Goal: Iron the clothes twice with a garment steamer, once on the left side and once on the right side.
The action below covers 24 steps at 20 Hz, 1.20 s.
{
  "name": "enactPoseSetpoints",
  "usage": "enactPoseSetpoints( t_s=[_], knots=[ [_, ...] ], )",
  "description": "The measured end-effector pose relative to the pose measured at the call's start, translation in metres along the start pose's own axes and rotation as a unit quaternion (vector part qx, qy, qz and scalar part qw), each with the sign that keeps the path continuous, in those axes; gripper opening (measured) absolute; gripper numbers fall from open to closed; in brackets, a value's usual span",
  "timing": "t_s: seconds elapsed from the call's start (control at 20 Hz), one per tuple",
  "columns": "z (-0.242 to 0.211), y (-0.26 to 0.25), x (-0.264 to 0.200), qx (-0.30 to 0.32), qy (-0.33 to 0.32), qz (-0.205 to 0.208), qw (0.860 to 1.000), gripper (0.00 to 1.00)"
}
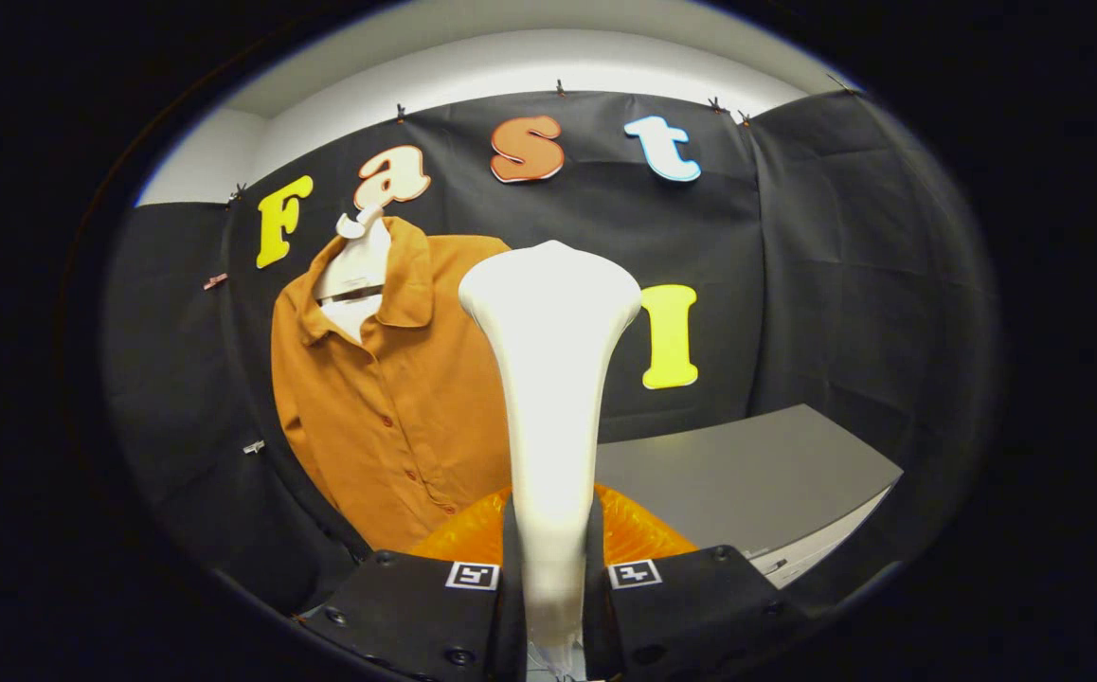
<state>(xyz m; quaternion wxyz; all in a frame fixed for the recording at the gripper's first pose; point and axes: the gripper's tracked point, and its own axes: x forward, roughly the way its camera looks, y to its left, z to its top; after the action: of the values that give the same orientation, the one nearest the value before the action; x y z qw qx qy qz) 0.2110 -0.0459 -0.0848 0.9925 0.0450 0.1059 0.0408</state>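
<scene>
From the camera riding on the claw (549,578), the two fingers are closed tight on the handle of a white garment steamer (550,379), one finger pressing on each side of it. The steamer stands upright between the fingers and widens into a broad head above them. Just ahead of the fingertips, low down behind the handle, sits a translucent orange part (634,535) that I cannot make out clearly. Beyond the claw and off to its left, a rust-orange shirt (397,398) hangs on a white hanger (357,260) against the black cloth wall, collar open, buttons running down the front. Beyond the claw to the right lies a grey tabletop (747,474), well apart from the shirt.
</scene>
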Motion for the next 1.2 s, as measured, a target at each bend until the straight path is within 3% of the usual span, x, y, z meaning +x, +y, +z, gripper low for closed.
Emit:
enactPoseSetpoints(
  t_s=[0.55,1.2],
  knots=[
    [-0.03,0.079,0.023,-0.025,-0.008,-0.019,0.999,0.27],
    [-0.038,0.11,0.063,-0.049,-0.006,-0.016,0.999,0.27]
  ],
)
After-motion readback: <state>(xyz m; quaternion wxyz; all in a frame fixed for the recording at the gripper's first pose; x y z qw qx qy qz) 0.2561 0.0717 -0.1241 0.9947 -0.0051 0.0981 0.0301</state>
